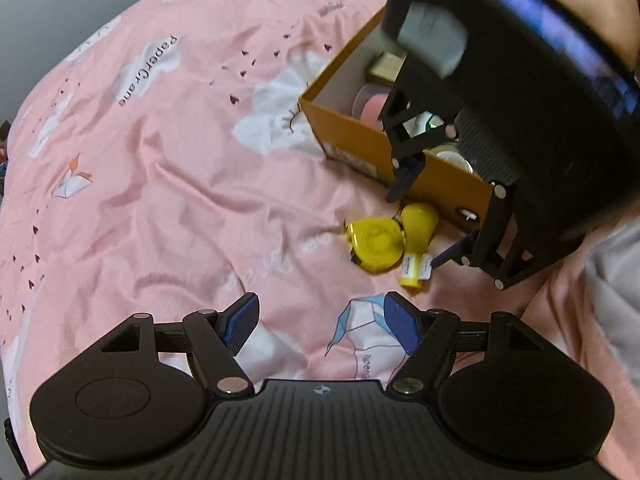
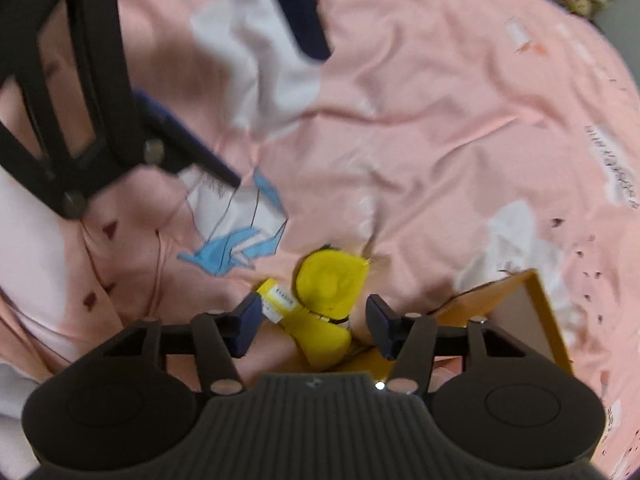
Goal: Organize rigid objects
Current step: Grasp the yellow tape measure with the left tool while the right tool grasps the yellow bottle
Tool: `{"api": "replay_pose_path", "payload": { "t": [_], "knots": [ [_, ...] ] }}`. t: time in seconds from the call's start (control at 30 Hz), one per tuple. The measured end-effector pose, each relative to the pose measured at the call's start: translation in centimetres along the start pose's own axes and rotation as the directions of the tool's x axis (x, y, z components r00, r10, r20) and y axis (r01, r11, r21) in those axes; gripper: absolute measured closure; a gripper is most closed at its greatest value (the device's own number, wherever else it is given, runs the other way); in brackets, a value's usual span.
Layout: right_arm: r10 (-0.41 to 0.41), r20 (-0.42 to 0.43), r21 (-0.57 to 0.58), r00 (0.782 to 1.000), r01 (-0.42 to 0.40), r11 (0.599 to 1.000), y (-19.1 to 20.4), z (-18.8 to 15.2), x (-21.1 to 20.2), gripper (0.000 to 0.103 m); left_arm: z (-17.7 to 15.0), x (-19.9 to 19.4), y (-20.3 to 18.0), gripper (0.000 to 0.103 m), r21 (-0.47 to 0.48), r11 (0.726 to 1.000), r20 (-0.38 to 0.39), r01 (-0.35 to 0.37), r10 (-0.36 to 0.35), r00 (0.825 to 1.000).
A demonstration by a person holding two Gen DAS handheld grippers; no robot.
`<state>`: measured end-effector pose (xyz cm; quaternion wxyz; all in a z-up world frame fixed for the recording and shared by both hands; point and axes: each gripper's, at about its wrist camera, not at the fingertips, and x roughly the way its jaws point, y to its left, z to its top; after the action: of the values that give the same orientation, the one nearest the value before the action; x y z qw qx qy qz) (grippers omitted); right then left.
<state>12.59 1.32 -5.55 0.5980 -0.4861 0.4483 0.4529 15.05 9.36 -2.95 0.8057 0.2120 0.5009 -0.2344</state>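
Beside the orange box on a pink bedspread, the right tool (released) straddles a yellow tape measure and yellow bottle; left tool released nearby.

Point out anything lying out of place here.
Two yellow items, a tape measure and a bottle on its side, lie on the bedsheet outside the box that holds the other items.

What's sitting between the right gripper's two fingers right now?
In the right wrist view, the open right gripper straddles a yellow plastic stamp-like handle, with the round yellow tape measure just beyond it on the pink bedsheet.
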Motion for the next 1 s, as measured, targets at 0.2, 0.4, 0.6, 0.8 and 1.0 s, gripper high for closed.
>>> {"api": "replay_pose_path", "payload": {
  "t": [0.2,0.4,0.6,0.8,1.0],
  "knots": [
    [-0.004,-0.167,-0.105,0.986,-0.014,0.994,0.7,0.7,4.0,0.049,-1.1,1.7,0.6,0.019,0.019,1.0,-0.022,0.018,-0.018,1.0],
    [-0.006,-0.252,-0.132,0.968,-0.028,0.991,0.5,0.7,6.5,0.05,-1.7,2.6,1.4,0.02,0.007,0.999,-0.037,0.033,-0.033,0.999],
    [-0.003,-0.289,-0.139,0.957,-0.039,0.99,0.6,1.2,8.0,0.054,-1.5,2.6,1.5,0.02,-0.021,0.998,-0.024,0.067,-0.068,0.997],
    [-0.006,-0.315,-0.119,0.949,-0.033,0.992,0.6,1.3,9.2,0.055,-1.2,2.8,1.1,0.02,-0.001,0.998,-0.021,0.062,-0.062,0.998],
    [0.037,-0.238,-0.059,0.971,-0.052,0.997,-0.3,1.1,6.3,0.056,-1.3,3.1,1.5,0.02,-0.01,0.998,-0.023,0.069,-0.069,0.997]
  ]
}}
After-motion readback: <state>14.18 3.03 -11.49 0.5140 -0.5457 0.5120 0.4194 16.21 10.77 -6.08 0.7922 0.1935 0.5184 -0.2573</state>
